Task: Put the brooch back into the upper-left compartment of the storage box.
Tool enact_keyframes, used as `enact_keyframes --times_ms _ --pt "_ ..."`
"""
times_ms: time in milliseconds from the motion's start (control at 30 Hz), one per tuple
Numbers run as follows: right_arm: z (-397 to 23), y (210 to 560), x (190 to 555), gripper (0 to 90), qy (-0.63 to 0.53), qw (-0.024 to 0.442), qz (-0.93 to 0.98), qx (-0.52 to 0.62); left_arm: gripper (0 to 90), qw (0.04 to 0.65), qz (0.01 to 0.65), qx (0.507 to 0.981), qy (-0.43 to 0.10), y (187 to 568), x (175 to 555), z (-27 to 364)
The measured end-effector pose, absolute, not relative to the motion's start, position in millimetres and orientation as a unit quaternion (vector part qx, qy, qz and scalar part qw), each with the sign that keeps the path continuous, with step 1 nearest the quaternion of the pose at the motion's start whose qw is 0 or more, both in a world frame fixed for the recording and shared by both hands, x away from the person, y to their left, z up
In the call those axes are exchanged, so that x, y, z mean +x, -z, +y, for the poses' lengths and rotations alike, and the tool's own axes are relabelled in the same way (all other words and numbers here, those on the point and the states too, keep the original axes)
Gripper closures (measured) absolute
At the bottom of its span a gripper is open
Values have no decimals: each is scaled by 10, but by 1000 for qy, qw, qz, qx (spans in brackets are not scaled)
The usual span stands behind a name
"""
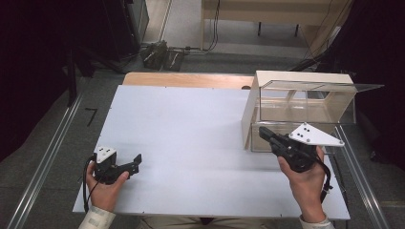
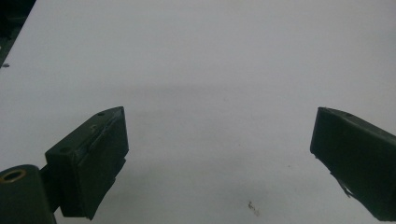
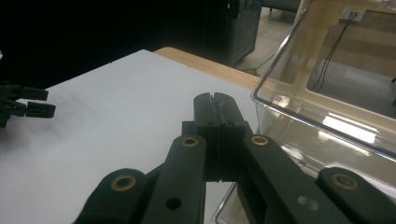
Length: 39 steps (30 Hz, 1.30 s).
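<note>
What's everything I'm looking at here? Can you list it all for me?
table: one, white top with a wooden edge at the far side, centre.
clear box: one, see-through plastic with pale panels and a raised lid, far right of the table.
pedals: two, dark, on the floor beyond the table.
left gripper: one, black, jaws open, near left of the table.
right gripper: one, black, jaws shut, empty, at the box front.

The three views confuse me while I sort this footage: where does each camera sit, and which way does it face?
High view: above the person's side, facing forward and down on the white table; both hands show.
Left gripper view: on the left gripper, facing the tabletop; jaws wide apart.
Right gripper view: on the right gripper, facing the clear box; jaws together.
Shared: high and right views both show the box.
</note>
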State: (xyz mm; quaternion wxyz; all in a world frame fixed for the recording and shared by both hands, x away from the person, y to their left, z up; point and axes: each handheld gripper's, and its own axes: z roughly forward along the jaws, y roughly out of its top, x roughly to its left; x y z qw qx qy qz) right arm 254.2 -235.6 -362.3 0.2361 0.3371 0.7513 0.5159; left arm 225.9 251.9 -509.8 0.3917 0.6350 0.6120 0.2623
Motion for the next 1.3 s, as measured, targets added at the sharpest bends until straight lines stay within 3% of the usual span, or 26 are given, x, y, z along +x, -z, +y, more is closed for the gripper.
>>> enact_keyframes --times_ms 1300 --pt "-2621 3490 2816 880 -531 258 714 376 49 393 613 634 -262 5098 2260 2522"
